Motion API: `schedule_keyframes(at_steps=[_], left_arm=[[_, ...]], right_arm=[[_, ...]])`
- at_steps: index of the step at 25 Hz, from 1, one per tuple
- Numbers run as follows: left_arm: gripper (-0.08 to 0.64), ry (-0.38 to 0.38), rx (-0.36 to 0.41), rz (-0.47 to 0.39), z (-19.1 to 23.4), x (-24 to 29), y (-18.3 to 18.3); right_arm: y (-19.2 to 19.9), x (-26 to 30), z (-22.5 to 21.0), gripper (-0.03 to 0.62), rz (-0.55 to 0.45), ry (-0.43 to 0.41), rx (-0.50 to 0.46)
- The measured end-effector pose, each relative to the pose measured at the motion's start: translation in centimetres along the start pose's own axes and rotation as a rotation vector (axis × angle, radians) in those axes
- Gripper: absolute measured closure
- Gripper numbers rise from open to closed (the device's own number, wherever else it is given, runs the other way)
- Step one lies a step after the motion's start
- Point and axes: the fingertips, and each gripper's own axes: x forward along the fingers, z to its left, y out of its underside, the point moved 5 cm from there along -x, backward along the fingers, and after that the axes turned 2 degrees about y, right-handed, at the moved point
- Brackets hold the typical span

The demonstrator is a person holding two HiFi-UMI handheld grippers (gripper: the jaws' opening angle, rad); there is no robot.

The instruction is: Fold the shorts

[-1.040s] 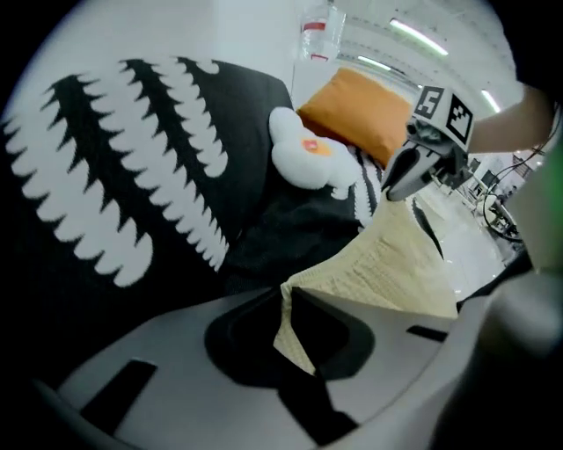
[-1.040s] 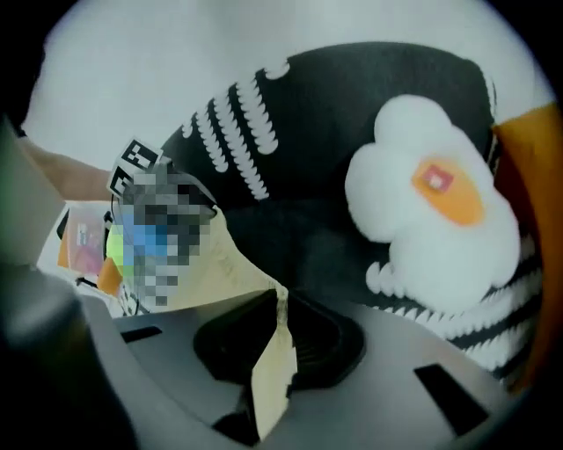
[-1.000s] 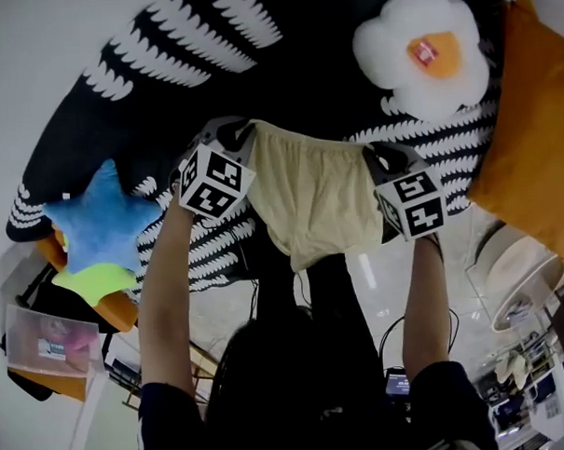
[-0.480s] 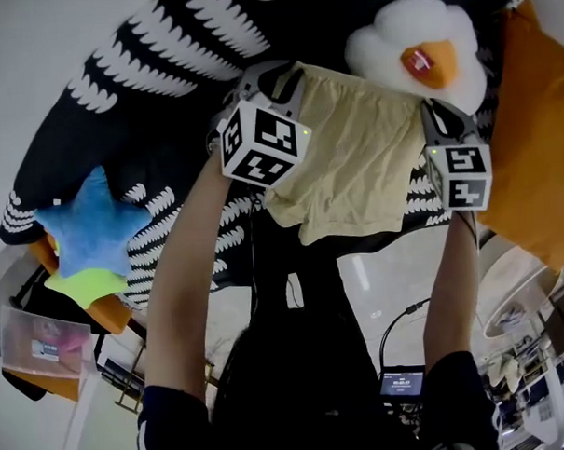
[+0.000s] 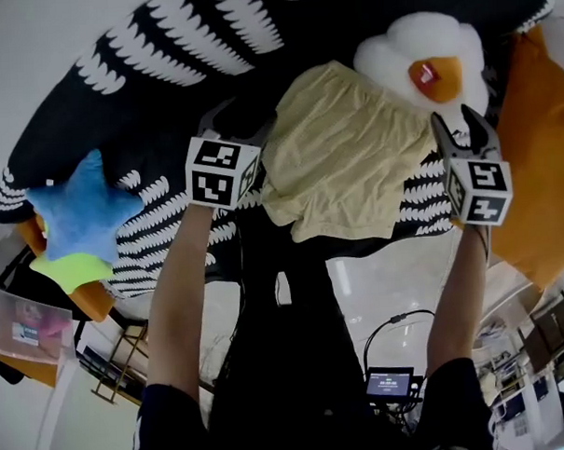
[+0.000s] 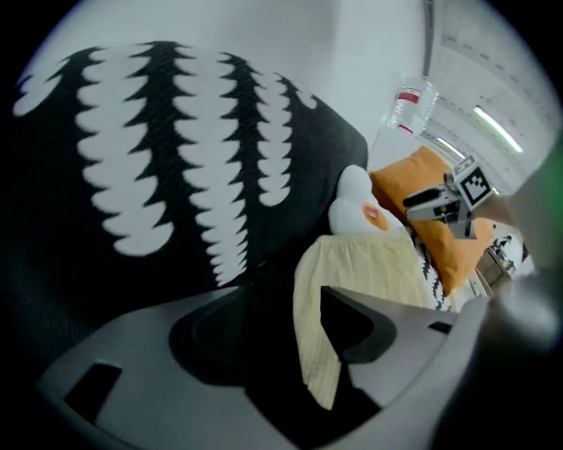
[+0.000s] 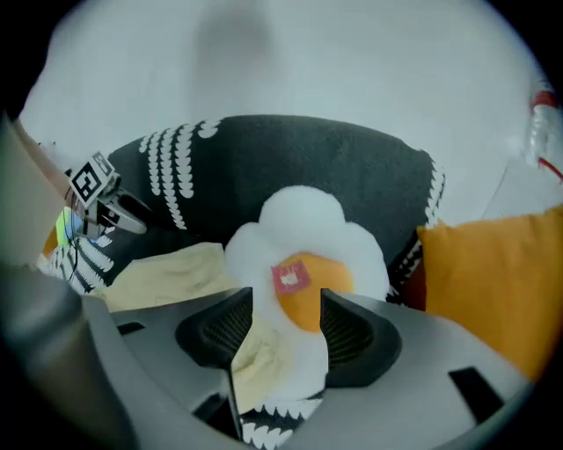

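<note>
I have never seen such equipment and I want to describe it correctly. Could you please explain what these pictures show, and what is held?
There is no robot: a person holds a hand tool with two fingers in each hand. One picture comes from a camera on the person's head, looking down; the other two come from cameras riding on the tools. The yellow shorts lie on a black-and-white blanket; an egg-shaped pillow, a blue star pillow and an orange cushion are also there. The fingers of the left gripper and the right gripper have just been opening and stand apart. An edge of the shorts shows in the left gap, the pillow through the right one; neither grips anything.
</note>
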Motion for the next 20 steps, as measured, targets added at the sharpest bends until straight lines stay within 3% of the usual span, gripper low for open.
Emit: schedule_keyframes(at_steps=[3, 9, 14, 17, 20], left_arm=[[0.307, -0.028, -0.069, 0.067, 1.1, -1.5, 3.5], [0.366, 0.049, -0.175, 0.196, -1.2, -1.8, 9.6], [0.437, 0.159, -0.426, 0.259, -2.9, -1.7, 14.3], [0.452, 0.244, -0.569, 0.322, -1.7, -1.5, 18.3], [0.477, 0.256, -0.687, 0.293, -2.2, -1.0, 19.3]], right_arm=[[-3.9, 0.7, 2.5, 0.385, -0.053, -0.088, -0.127], [-8.7, 4.5, 7.1, 0.441, -0.060, -0.209, -0.459], [-10.2, 9.2, 11.3, 0.483, 0.178, -0.330, -0.871], [-10.4, 13.4, 15.6, 0.492, 0.252, -0.403, -0.945], [-8.8, 15.4, 16.0, 0.451, 0.341, -0.431, -1.061]])
